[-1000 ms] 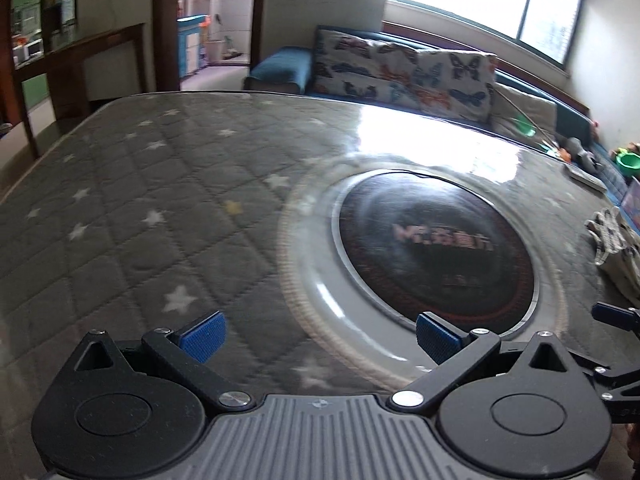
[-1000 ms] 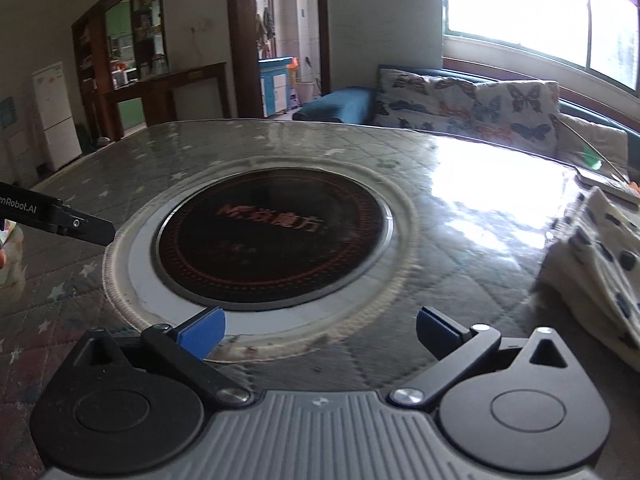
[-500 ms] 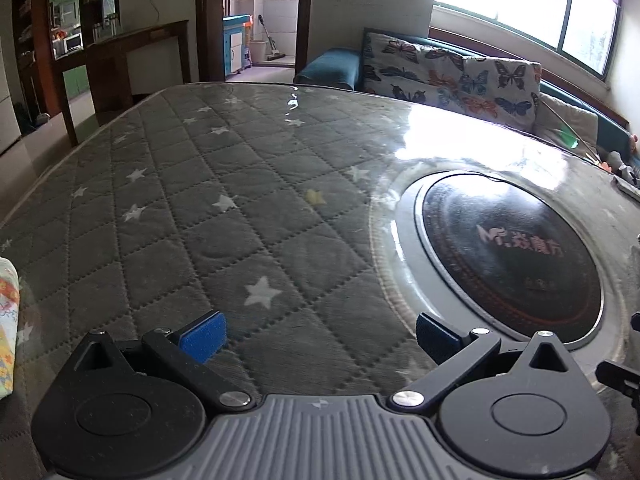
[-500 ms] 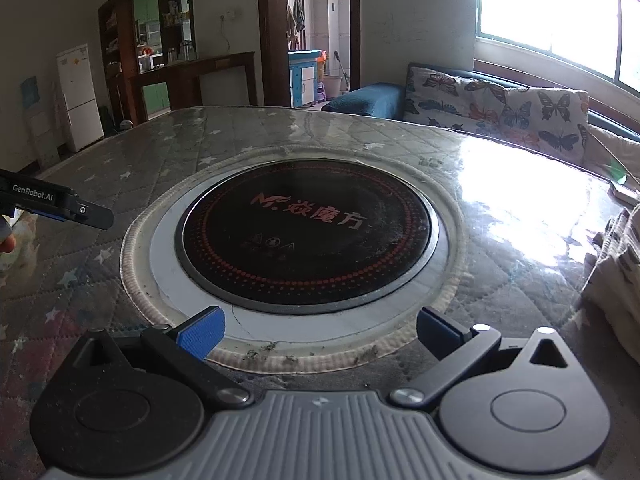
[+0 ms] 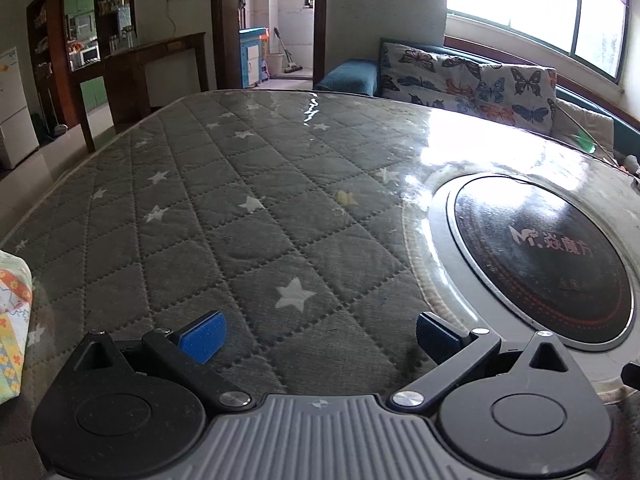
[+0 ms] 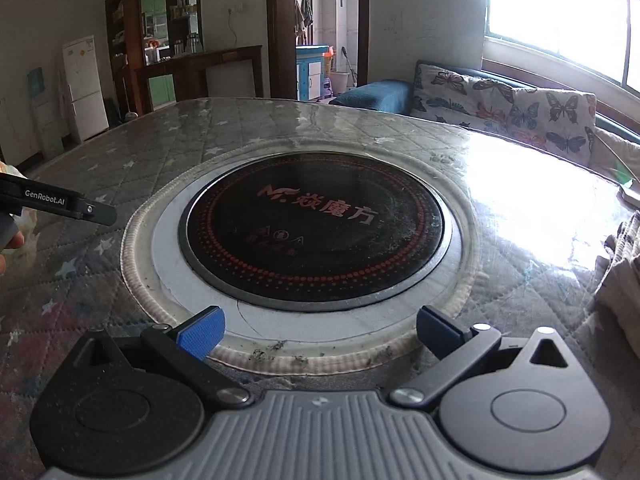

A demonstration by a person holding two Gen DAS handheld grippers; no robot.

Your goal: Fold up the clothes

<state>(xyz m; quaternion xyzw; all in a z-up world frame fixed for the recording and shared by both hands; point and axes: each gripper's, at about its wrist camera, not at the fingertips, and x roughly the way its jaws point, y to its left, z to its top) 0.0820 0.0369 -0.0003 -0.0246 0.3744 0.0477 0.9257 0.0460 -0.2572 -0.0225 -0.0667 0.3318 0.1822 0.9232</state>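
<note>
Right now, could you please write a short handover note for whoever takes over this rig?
Left gripper: open, empty, over the quilted table cover.
Right gripper: open, empty, facing the round cooktop.
Clothes: a colourful patterned garment lies at the table's left edge; a pale bunched garment at its right edge.
Done: nothing visibly folded.
Left: pick a garment, spread it on the table, fold it, then the other.

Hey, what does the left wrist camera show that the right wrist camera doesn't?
Only the left wrist view shows the colourful patterned cloth at its left edge. Only the right wrist view shows the pale bundled garment at its right edge and the white fridge. Both show the round black cooktop, the star-quilted table cover, the butterfly cushion, and open, empty jaws.
</note>
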